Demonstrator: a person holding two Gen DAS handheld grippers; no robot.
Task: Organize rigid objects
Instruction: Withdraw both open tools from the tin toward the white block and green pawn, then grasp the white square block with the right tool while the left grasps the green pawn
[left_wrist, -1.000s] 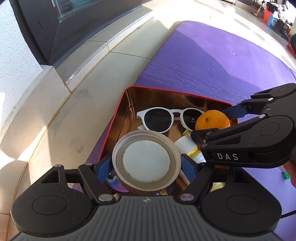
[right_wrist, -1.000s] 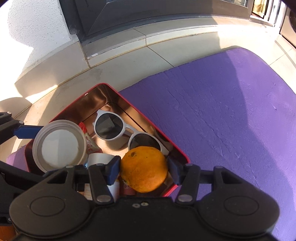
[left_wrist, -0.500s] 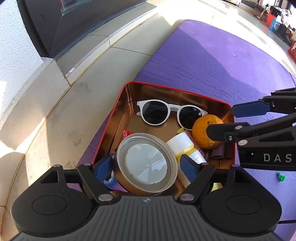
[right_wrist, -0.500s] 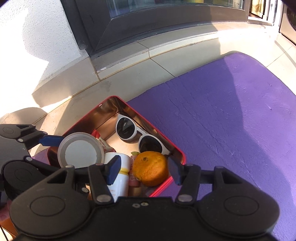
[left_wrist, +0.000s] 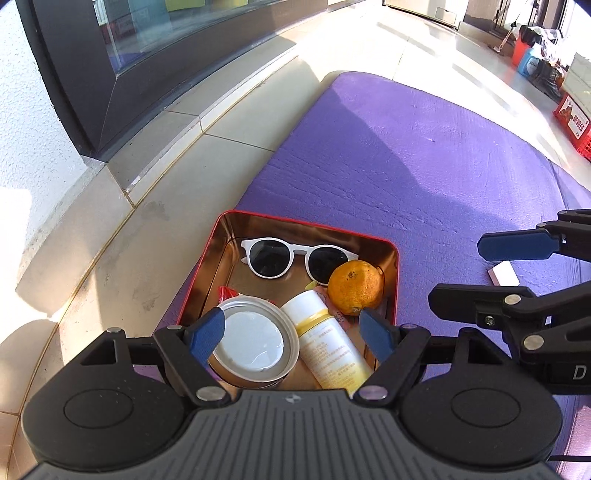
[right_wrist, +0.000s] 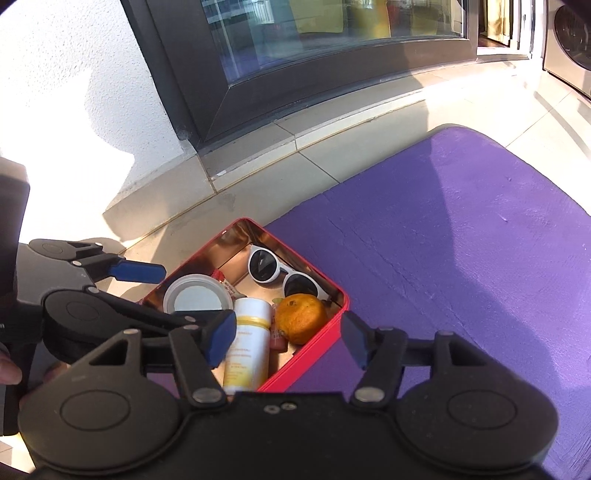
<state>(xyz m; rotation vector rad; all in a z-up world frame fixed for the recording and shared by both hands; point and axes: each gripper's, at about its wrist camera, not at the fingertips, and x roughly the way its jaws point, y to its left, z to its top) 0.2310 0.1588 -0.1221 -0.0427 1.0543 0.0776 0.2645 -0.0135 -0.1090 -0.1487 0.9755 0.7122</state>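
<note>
With both grippers empty, the red tin (left_wrist: 394, 280) at lower centre looks nearly packed.
Left to right inside: can (left_wrist: 255, 345), bottle (left_wrist: 325, 343), orange (left_wrist: 355, 288), sunglasses (left_wrist: 295, 256) behind; left gripper (left_wrist: 293, 330) and right gripper (right_wrist: 288, 338) gape open (white block (left_wrist: 504, 274) waits on the mat, right edge).

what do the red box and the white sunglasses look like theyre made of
The red box looks like thin metal, a tin: its inner walls are glossy gold and mirror what lies inside, and its rim is painted red. The white sunglasses look like smooth moulded plastic, an opaque white frame with dark lenses; glass or plastic lenses cannot be told.
</note>
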